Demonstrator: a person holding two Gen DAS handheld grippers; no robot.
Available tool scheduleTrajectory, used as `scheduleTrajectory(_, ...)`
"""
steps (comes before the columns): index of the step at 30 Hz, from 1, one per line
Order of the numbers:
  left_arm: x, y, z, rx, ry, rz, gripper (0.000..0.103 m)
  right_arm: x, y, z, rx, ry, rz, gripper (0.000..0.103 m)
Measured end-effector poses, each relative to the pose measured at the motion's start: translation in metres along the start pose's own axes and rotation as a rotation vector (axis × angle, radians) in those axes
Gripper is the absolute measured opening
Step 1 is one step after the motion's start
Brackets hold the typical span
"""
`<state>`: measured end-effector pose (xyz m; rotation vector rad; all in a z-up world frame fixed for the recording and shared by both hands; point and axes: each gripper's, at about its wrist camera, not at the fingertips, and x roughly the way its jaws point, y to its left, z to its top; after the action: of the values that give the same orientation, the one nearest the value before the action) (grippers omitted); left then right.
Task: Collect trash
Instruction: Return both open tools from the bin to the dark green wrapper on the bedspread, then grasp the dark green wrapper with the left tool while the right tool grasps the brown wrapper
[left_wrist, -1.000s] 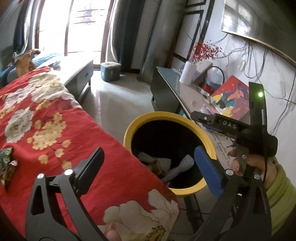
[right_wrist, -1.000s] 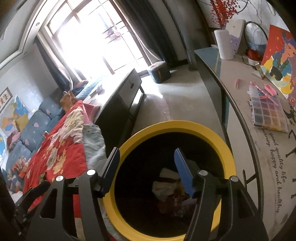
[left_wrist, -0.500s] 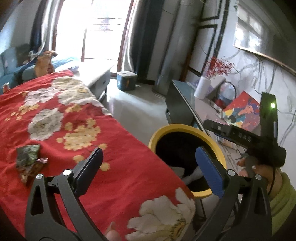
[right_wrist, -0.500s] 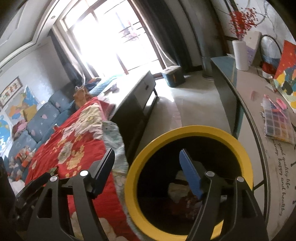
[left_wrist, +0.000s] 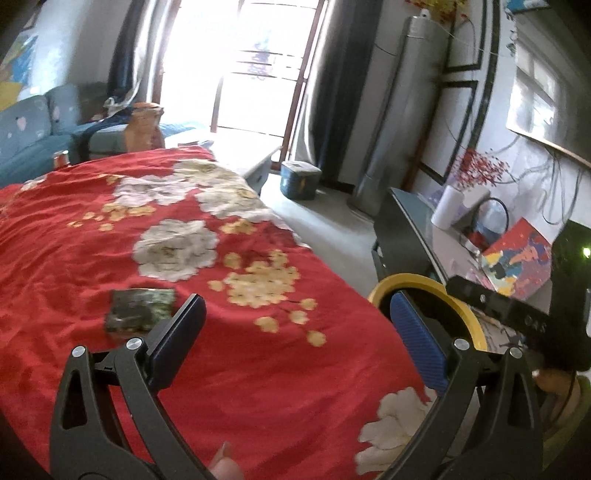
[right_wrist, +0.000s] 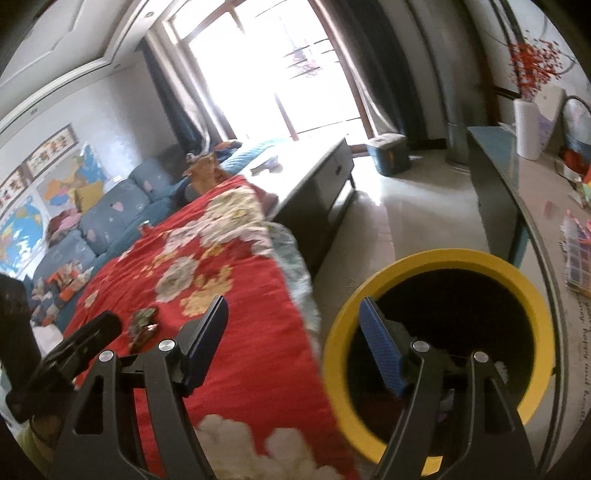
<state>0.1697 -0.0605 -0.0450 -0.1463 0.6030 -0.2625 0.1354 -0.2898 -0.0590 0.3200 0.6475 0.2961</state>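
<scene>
A crumpled dark green wrapper (left_wrist: 140, 309) lies on the red flowered cloth (left_wrist: 258, 369); it also shows in the right wrist view (right_wrist: 143, 320). My left gripper (left_wrist: 295, 336) is open and empty, hovering above the cloth, the wrapper just beyond its left finger. The yellow-rimmed black bin (right_wrist: 439, 258) stands at the cloth's right edge, with its rim showing in the left wrist view (left_wrist: 413, 280). My right gripper (right_wrist: 293, 341) is open and empty, its right finger over the bin's rim.
A grey side table (right_wrist: 535, 221) with a white roll (right_wrist: 528, 129), a painting (left_wrist: 517, 258) and a bead box stands right of the bin. A blue sofa (right_wrist: 110, 218), a low cabinet (right_wrist: 317, 166) and a teal box (right_wrist: 388, 153) lie beyond.
Both grippers swung left, away from the bin and over the red cloth. The wrapper has come toward the middle of the left wrist view. The bin's inside is now mostly hidden there.
</scene>
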Motion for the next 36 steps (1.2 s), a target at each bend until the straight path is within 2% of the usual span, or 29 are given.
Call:
scheduleTrajectory(8,-0.013,0.034,0.003,-0.068,-0.026,0.037,0.092,0.013,0.05,-0.012,-0.082,0.04,0.067,0.071)
scheduleTrajectory(19,-0.025,0.079,0.007,-0.165,-0.042,0.082,0.092,0.028,0.093,-0.028,-0.156,0.095,0.124,0.071)
scheduleTrajectory(26,-0.02,0.119,0.004,-0.256,0.01,0.118,0.092,0.041,0.12,-0.042,-0.212,0.14,0.159,0.071)
scheduleTrajectory(28,-0.016,0.129,0.003,-0.278,0.024,0.12,0.089,0.045,0.126,-0.045,-0.224,0.155,0.168,0.071)
scheduleTrajectory(31,-0.009,0.147,0.002,-0.327,0.061,0.104,0.076,0.053,0.135,-0.049,-0.232,0.181,0.18,0.071)
scheduleTrajectory(33,-0.003,0.158,0.002,-0.363,0.087,0.073,0.068,0.058,0.142,-0.051,-0.238,0.193,0.186,0.071)
scheduleTrajectory(36,0.009,0.169,0.0,-0.407,0.131,0.036,0.062,0.066,0.152,-0.055,-0.256,0.21,0.194,0.071)
